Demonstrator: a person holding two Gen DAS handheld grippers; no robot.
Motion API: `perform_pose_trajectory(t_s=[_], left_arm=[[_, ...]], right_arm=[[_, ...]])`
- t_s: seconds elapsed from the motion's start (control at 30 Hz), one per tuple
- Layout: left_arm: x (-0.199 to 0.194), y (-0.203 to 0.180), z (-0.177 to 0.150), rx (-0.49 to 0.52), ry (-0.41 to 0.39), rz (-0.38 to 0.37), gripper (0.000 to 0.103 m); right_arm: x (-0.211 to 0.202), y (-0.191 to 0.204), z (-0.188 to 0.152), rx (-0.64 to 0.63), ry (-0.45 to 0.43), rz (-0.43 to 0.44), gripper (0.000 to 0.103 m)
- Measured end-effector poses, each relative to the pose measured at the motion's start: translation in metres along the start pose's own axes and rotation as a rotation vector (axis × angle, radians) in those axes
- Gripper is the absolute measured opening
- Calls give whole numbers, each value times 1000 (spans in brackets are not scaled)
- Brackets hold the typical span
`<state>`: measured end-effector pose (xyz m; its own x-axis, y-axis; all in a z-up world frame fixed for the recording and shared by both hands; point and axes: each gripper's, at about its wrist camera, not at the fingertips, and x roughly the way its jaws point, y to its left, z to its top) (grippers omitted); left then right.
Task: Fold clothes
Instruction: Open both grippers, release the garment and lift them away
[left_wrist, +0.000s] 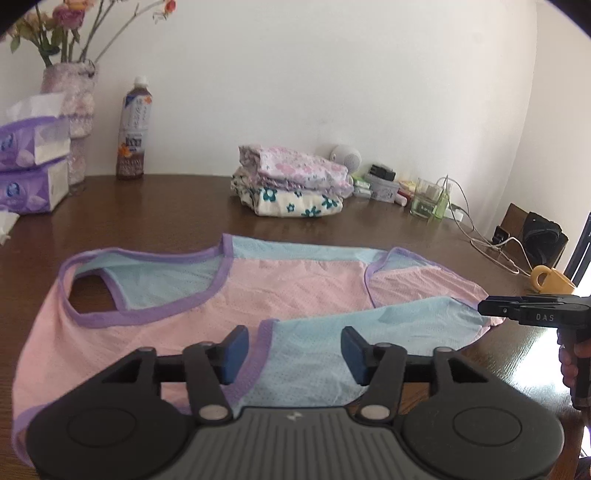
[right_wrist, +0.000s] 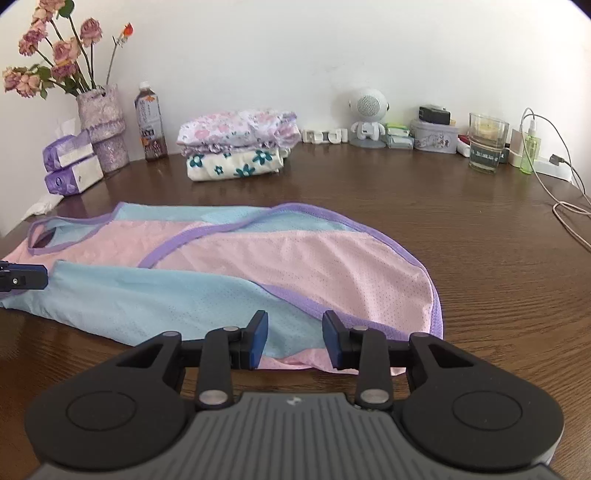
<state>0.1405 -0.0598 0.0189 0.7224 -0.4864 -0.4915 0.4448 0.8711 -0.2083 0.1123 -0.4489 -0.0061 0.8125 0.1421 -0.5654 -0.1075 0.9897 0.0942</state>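
A pink and light-blue sleeveless top with purple trim (left_wrist: 295, 280) lies spread on the brown table (left_wrist: 166, 210), its blue near flap folded over the pink. My left gripper (left_wrist: 294, 350) is open, its blue pads apart just above the blue flap's purple edge, with nothing pinched. In the right wrist view the same top (right_wrist: 295, 254) lies flat, and my right gripper (right_wrist: 295, 338) is open over its near hem, cloth flat below the pads. The right gripper's tip (left_wrist: 484, 307) sits at the flap's right end; the left gripper's tip (right_wrist: 44, 277) sits at its left end.
A stack of folded floral clothes (right_wrist: 236, 151) stands at the back by the wall. A bottle (right_wrist: 149, 122), flower vase (right_wrist: 105, 125) and tissue packs (right_wrist: 72, 166) are back left. A glass (right_wrist: 485, 144), small items and cables (right_wrist: 569, 192) crowd the back right; a yellow mug (left_wrist: 550, 282) lies right.
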Motion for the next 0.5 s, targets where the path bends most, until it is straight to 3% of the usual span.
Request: perform_pose_trajectory(t_s=[0.1, 0.2, 0.33, 0.5], left_arm=[[-31, 7, 1, 0, -64, 27, 67], [-63, 20, -4, 34, -78, 125, 67], [-93, 39, -19, 100, -41, 270, 67], [-108, 59, -34, 131, 15, 331, 67]], right_arm=[[-17, 11, 1, 6, -65, 35, 33], [-22, 28, 1, -37, -63, 62, 33], [-21, 61, 0, -127, -41, 123, 33], [-9, 120, 2, -257, -17, 232, 33]])
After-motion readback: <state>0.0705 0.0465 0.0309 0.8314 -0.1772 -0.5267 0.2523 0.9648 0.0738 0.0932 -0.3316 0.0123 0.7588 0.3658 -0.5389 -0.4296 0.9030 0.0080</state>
